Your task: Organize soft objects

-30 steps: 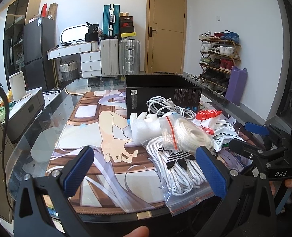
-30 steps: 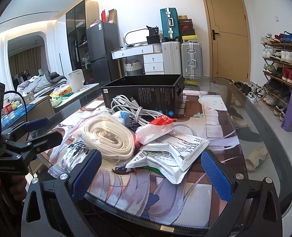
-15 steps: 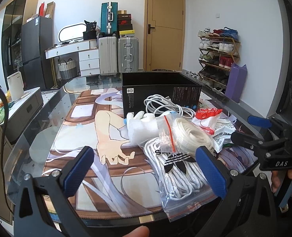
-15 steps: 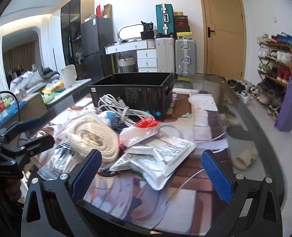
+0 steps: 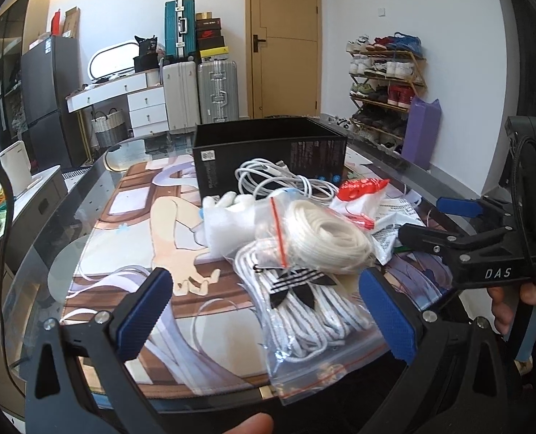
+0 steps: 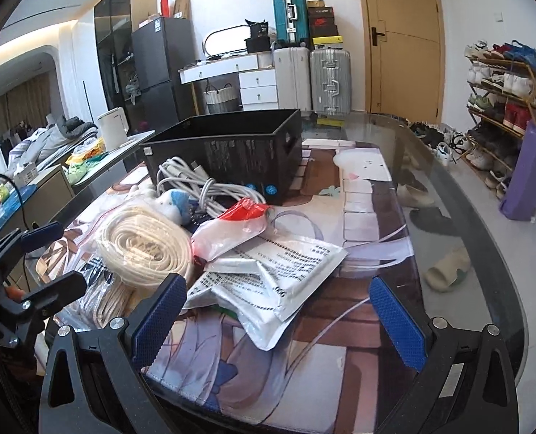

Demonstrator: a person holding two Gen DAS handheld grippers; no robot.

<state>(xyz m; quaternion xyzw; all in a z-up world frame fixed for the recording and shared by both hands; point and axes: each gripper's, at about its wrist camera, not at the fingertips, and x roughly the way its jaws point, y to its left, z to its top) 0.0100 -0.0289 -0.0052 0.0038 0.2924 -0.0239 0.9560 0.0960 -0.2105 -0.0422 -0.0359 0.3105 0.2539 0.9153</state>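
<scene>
A pile of soft items lies on the printed desk mat (image 5: 130,253) in front of an open black box (image 5: 268,152), (image 6: 231,148). The pile holds a bagged cream cord coil (image 5: 325,235), (image 6: 141,249), a zip bag of white laces (image 5: 311,318), a white cable bundle (image 5: 278,181), (image 6: 199,184), a white plush (image 5: 231,217), a red-topped pouch (image 5: 362,191), (image 6: 235,224) and flat printed packets (image 6: 278,275). My left gripper (image 5: 268,322) is open at the table's near edge, over the lace bag. My right gripper (image 6: 278,318) is open over the packets.
The glass table (image 6: 467,217) curves away to the right. Suitcases (image 5: 199,86), a white dresser (image 5: 137,105), a door (image 5: 282,36) and a shoe rack (image 5: 387,83) stand behind. A slipper (image 6: 445,271) shows on the floor through the glass.
Both grippers have drifted slightly; the right wrist view has swung left then back and a little closer to the packets. Both stay open and nothing on the table has moved.
</scene>
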